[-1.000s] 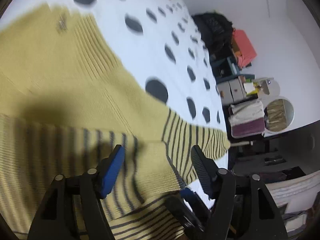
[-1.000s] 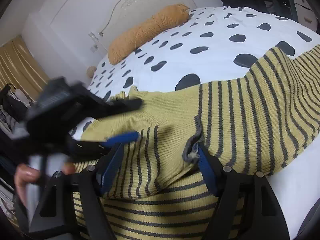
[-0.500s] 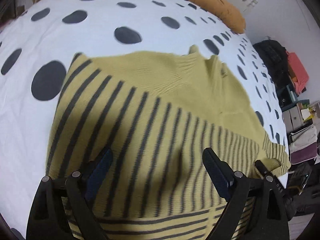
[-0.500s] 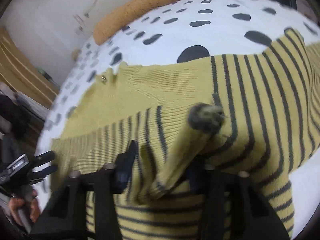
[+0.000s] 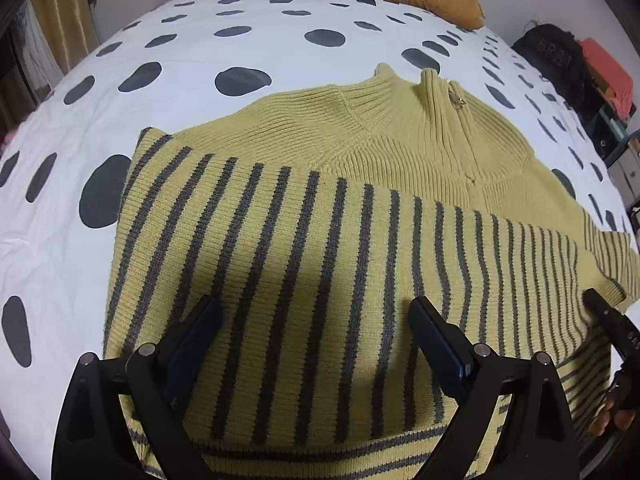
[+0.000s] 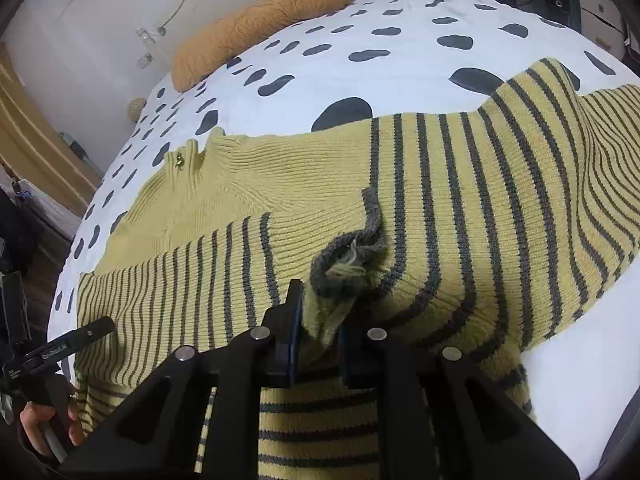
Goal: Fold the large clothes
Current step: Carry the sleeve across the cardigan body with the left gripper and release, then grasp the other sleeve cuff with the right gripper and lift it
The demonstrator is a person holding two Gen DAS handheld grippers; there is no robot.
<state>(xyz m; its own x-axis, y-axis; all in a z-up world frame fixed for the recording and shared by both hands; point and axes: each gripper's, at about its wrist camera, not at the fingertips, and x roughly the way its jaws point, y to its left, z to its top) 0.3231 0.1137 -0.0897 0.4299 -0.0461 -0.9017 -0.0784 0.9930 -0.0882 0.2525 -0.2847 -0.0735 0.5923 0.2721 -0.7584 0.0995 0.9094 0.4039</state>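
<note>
The left gripper (image 5: 316,338) has swung from the sleeve end to over the striped yellow knit sweater (image 5: 360,220) on the white black-spotted bedcover (image 5: 192,52), jaws opening wide, empty. The right gripper (image 6: 318,330) is closing on the grey-edged sleeve cuff (image 6: 348,256), near-right of the body.

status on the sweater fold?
Left gripper opening, empty, above striped sweater. Right gripper closing on sleeve cuff. Nothing in the way.
</note>
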